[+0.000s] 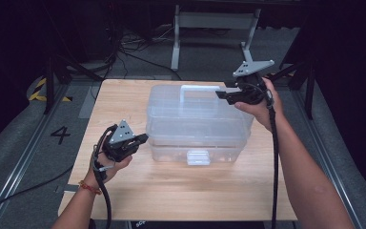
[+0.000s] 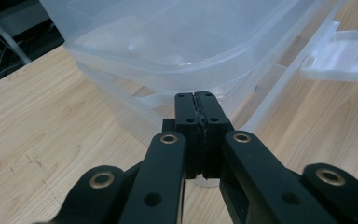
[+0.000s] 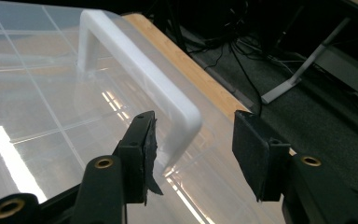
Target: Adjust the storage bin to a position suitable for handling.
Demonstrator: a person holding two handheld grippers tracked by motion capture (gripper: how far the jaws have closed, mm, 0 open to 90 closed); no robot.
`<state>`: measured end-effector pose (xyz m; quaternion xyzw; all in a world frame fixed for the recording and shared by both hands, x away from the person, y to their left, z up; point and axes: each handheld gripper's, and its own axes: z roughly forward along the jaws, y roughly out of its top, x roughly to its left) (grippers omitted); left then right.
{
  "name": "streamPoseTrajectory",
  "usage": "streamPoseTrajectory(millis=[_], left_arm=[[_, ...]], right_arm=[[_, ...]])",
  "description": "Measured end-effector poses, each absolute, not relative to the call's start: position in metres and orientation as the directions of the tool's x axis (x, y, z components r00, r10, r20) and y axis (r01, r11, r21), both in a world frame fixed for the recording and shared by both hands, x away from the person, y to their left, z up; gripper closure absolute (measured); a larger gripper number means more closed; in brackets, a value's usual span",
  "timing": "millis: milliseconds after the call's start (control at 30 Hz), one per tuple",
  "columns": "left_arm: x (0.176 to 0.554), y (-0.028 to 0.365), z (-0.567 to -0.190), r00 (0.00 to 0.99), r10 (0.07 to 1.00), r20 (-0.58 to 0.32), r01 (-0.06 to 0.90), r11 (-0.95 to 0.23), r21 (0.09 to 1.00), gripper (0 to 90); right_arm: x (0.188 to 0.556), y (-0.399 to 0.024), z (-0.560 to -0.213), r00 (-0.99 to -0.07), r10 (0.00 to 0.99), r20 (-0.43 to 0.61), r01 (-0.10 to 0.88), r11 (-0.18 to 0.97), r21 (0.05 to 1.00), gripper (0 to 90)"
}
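A clear plastic storage box [image 1: 198, 119] with a white handle [image 1: 200, 88] on its lid stands in the middle of the wooden table [image 1: 124, 100]. Its front latch [image 1: 198, 157] hangs flipped open. My left gripper [image 1: 144, 139] is shut with nothing between its pads, its tips at the box's left front corner [image 2: 168, 42], by the seam under the lid. Over the lid's far right, my right gripper [image 1: 221, 94] is open. The handle's corner [image 3: 140, 60] stands between its pads [image 3: 144, 140], apart from both.
Bare wood lies in front of the box and to its left. Behind the table stand a grey metal frame [image 1: 214, 21] and loose cables on the floor. A floor mark "4" [image 1: 60, 134] and yellow-black tape [image 1: 38, 90] lie to the left.
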<state>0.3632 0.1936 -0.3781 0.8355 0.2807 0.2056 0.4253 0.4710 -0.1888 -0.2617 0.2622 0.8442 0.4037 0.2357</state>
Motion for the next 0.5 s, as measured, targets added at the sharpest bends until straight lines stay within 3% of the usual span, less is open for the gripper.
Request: streamPoseTrajectory(millis=[500], left_arm=[[0.365, 0.193, -0.371, 0.754, 0.647, 0.117, 0.283, -0.48, 0.831, 89.0]], right_arm=[[0.441, -0.251, -0.256, -0.726, 0.665, -0.174, 0.208, 0.454, 0.867, 47.4]])
